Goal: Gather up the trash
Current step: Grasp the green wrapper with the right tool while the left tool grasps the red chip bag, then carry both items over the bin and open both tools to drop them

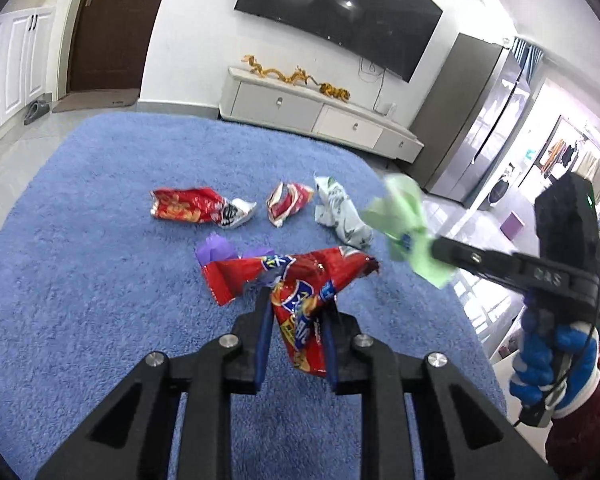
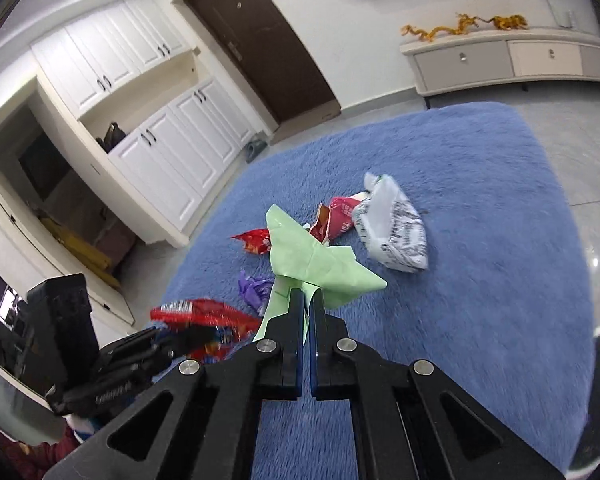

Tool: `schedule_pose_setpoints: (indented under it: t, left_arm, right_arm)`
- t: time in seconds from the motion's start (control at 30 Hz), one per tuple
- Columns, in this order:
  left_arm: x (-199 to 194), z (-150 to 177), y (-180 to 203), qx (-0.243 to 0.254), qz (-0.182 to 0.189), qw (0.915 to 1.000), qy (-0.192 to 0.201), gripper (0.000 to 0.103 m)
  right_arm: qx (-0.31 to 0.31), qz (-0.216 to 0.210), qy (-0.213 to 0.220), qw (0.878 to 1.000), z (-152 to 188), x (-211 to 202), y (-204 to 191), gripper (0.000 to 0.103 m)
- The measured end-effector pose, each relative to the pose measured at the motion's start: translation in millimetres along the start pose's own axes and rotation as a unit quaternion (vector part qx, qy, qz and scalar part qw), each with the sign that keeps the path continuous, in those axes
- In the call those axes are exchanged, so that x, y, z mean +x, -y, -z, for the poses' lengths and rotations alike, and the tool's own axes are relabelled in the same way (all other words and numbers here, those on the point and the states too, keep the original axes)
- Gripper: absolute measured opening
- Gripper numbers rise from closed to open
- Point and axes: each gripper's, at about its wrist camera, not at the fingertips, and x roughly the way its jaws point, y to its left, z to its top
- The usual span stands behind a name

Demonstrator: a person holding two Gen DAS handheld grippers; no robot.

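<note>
My left gripper (image 1: 298, 296) is shut on a crumpled red snack bag (image 1: 300, 280) and holds it just above the blue rug (image 1: 80, 280). My right gripper (image 2: 307, 294) is shut on a folded pale green paper (image 2: 312, 260); in the left wrist view it comes in from the right with the green paper (image 1: 404, 224) at its tip. On the rug lie a red wrapper (image 1: 188, 210), a small red and white wrapper (image 1: 286, 208), a white printed bag (image 1: 340, 216) and a purple scrap (image 1: 216, 252).
A white TV cabinet (image 1: 320, 112) stands beyond the rug's far edge and a steel fridge (image 1: 480, 128) at the right. White cupboards (image 2: 160, 120) and a dark door (image 2: 260, 40) line the left wall. A gloved hand (image 1: 552, 364) grips the right tool.
</note>
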Motion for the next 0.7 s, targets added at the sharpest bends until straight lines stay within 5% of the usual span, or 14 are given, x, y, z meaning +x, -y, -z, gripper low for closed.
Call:
schedule_pose_setpoints:
  t: [0.3,0.7]
  left_arm:
    - [-43,-31,25,0.023,-0.003,0.9978,0.062,0.021]
    - [-38,-88,144,0.107,0.054,0.9894,0.082,0.021]
  right_arm:
    - [0.017,0.029,0.078,0.996,17,-96,5,0.002]
    - [0.050,0.104,0.202,0.973,23,-223,47,0.002]
